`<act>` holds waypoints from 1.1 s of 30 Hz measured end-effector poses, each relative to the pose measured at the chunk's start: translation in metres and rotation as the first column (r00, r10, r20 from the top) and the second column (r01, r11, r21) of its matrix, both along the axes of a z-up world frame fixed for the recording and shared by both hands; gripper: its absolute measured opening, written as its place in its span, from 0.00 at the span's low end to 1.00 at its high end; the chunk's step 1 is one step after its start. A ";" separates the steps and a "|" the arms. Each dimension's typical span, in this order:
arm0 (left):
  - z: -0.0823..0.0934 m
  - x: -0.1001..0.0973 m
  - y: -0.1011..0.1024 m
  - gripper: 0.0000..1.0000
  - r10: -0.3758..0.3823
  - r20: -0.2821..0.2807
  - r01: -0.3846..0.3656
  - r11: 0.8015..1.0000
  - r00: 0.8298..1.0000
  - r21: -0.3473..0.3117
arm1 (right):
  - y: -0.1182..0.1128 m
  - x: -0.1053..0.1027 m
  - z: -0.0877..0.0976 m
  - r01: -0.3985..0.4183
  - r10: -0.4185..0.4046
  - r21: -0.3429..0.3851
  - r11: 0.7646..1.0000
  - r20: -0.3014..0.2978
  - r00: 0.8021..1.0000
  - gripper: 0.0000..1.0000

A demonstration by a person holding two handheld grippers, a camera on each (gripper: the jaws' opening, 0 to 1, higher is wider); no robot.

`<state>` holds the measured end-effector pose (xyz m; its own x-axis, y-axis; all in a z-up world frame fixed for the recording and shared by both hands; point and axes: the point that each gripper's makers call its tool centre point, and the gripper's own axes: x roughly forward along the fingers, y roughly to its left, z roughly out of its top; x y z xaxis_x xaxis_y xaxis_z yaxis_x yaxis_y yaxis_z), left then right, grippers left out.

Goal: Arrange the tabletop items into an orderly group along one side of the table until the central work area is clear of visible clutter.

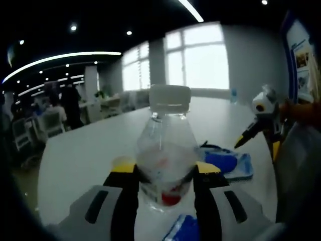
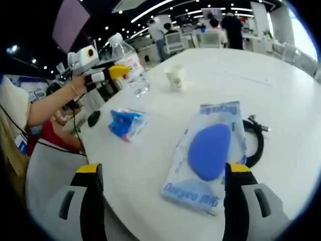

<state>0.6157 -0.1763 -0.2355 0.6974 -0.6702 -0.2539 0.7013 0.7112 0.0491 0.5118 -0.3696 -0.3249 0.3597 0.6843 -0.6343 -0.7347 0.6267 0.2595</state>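
The left gripper (image 1: pixel 165 175) is closed, its yellow-tipped jaws pressed against both sides of a held item; in the right gripper view it (image 2: pixel 113 73) is seen raised, carried by a bare forearm (image 2: pixel 50 108). The right gripper (image 2: pixel 163 173) is held with jaws spread wide apart, nothing between them.

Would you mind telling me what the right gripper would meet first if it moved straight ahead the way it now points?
Most likely the blue-and-white packet, lying between the open right gripper jaws; depth is uncertain.

A clear plastic bottle (image 1: pixel 165 150) with a ribbed white cap stands on a smooth, matt white table (image 2: pixel 281 90). Glossy plastic wraps the blue pouch (image 2: pixel 210 155); the small cup (image 2: pixel 175 78) looks like paper.
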 end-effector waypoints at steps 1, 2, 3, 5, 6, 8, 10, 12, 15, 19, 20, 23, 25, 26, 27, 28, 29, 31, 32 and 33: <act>-0.002 0.003 0.003 0.40 -0.004 -0.006 0.004 1.000 1.000 0.003 | 0.000 0.001 0.001 0.004 -0.004 0.003 1.000 0.000 1.000 1.00; -0.003 0.004 0.005 0.40 -0.006 -0.011 0.006 1.000 1.000 0.004 | -0.001 0.001 0.001 0.007 -0.007 0.007 1.000 -0.004 1.000 1.00; -0.005 0.006 0.008 0.40 -0.009 -0.015 0.010 1.000 1.000 0.009 | -0.001 0.002 0.001 0.012 -0.012 0.010 1.000 -0.005 1.000 1.00; -0.008 0.010 0.013 0.40 -0.012 -0.016 0.012 1.000 1.000 0.022 | -0.002 0.005 0.003 0.030 -0.030 0.007 1.000 0.019 0.999 1.00; -0.010 0.014 0.017 0.40 -0.010 -0.020 0.011 1.000 1.000 0.023 | -0.002 0.005 0.004 0.030 -0.030 0.011 0.999 0.024 0.999 1.00; -0.012 0.021 0.023 0.40 -0.004 -0.031 0.005 1.000 1.000 0.015 | 0.002 0.006 0.006 0.032 -0.033 0.033 0.999 0.021 0.999 1.00; -0.014 0.026 0.026 0.40 -0.006 -0.033 0.007 1.000 0.999 0.017 | 0.003 0.006 0.006 0.031 -0.031 0.044 0.999 0.017 0.999 1.00; -0.016 0.033 0.030 0.40 -0.006 -0.026 0.006 1.000 1.000 0.021 | 0.005 0.005 0.004 0.023 -0.023 0.040 0.999 0.013 1.000 1.00; -0.019 0.047 0.038 0.40 0.002 -0.021 -0.002 1.000 1.000 0.010 | 0.006 0.003 0.000 0.010 -0.010 0.028 1.000 0.014 1.000 1.00; -0.023 0.063 0.045 0.40 -0.001 -0.015 0.001 1.000 1.000 -0.002 | 0.003 0.004 -0.006 0.012 -0.012 0.015 1.000 0.001 1.000 1.00; -0.024 0.066 0.046 0.40 -0.001 -0.015 0.001 1.000 1.000 -0.005 | 0.002 0.005 -0.006 0.020 -0.020 0.016 1.000 0.001 1.000 1.00; -0.027 0.076 0.049 0.40 0.003 -0.015 -0.003 1.000 1.000 -0.017 | 0.000 0.012 -0.004 0.048 -0.049 0.044 0.998 0.012 0.999 1.00; -0.031 0.084 0.052 0.40 0.003 -0.020 -0.003 1.000 1.000 -0.021 | -0.001 0.015 -0.002 0.073 -0.073 0.070 0.995 0.003 0.997 1.00; -0.033 0.087 0.054 0.40 0.001 -0.020 -0.001 1.000 1.000 -0.020 | -0.002 0.016 -0.002 0.081 -0.081 0.076 0.994 0.002 0.997 1.00; -0.034 0.089 0.055 0.40 0.000 -0.021 -0.001 1.000 1.000 -0.016 | -0.003 0.016 -0.003 0.088 -0.088 0.079 0.993 -0.001 0.996 1.00; -0.037 0.093 0.057 0.40 0.003 -0.023 -0.003 1.000 1.000 -0.016 | -0.005 0.017 -0.004 0.097 -0.097 0.078 0.992 -0.007 0.995 1.00; -0.039 0.097 0.060 0.40 0.005 -0.026 -0.006 1.000 1.000 -0.015 | -0.006 0.017 -0.006 0.102 -0.101 0.077 0.992 -0.009 0.995 1.00; -0.043 0.104 0.066 0.40 0.009 -0.018 -0.009 1.000 1.000 -0.005 | -0.008 0.016 -0.009 0.105 -0.104 0.061 0.993 -0.014 0.994 1.00; -0.044 0.107 0.068 0.40 0.012 -0.020 -0.012 1.000 1.000 -0.005 | -0.008 0.016 -0.010 0.106 -0.106 0.056 0.993 -0.015 0.994 1.00; -0.045 0.110 0.070 0.40 0.014 -0.020 -0.014 1.000 1.000 -0.008 | -0.008 0.015 -0.011 0.105 -0.104 0.053 0.993 -0.020 0.994 1.00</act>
